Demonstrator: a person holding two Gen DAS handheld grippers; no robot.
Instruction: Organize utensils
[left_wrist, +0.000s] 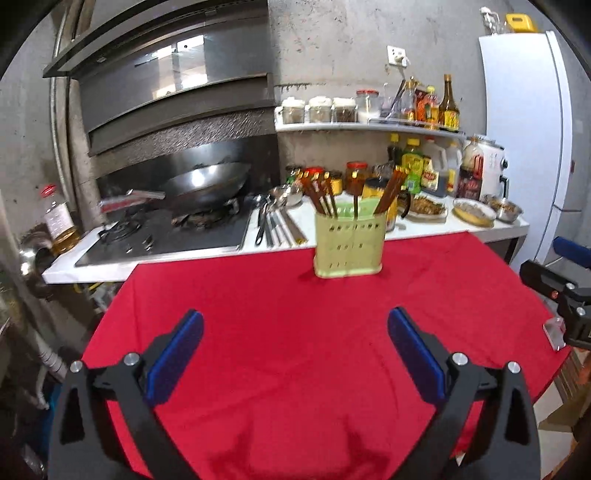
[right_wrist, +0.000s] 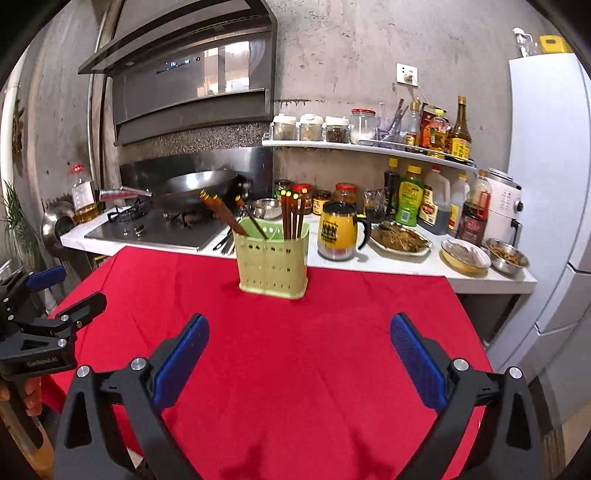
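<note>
Chopsticks (left_wrist: 321, 195) stand upright in a pale green holder (left_wrist: 348, 245) at the far edge of the red cloth (left_wrist: 295, 325) that covers the table, just in front of the white kitchen counter (left_wrist: 207, 254). In the right wrist view the sticks sit in separate compartments: a few lean to the left at one end, a tight bunch stands straight at the other end. The holder rests on the cloth, upright, its perforated wall facing the cameras.

Left gripper (left_wrist: 295, 328) hangs over the near part of the cloth with its jaws spread wide and nothing between the blue pads (left_wrist: 173, 358); the holder lies ahead of it, a little right of its centre line and well apart from the fingertips. Right gripper (right_wrist: 300, 332) is likewise wide apart and empty over the cloth; the holder (right_wrist: 272, 258) stands ahead and slightly left of its centre line, also well clear of the pads (right_wrist: 417, 362). Neither gripper touches anything.

Each gripper shows at the edge of the other's view: the right one at the right border of the left wrist view, the left one at the left border of the right wrist view, with a hand (right_wrist: 31, 397) below it on the handle.

Behind the holder on the counter lie a few metal spoons (left_wrist: 264, 218) beside the stove, and a yellow mug (right_wrist: 338, 232) stands just right of the holder, with dishes of food further right
</note>
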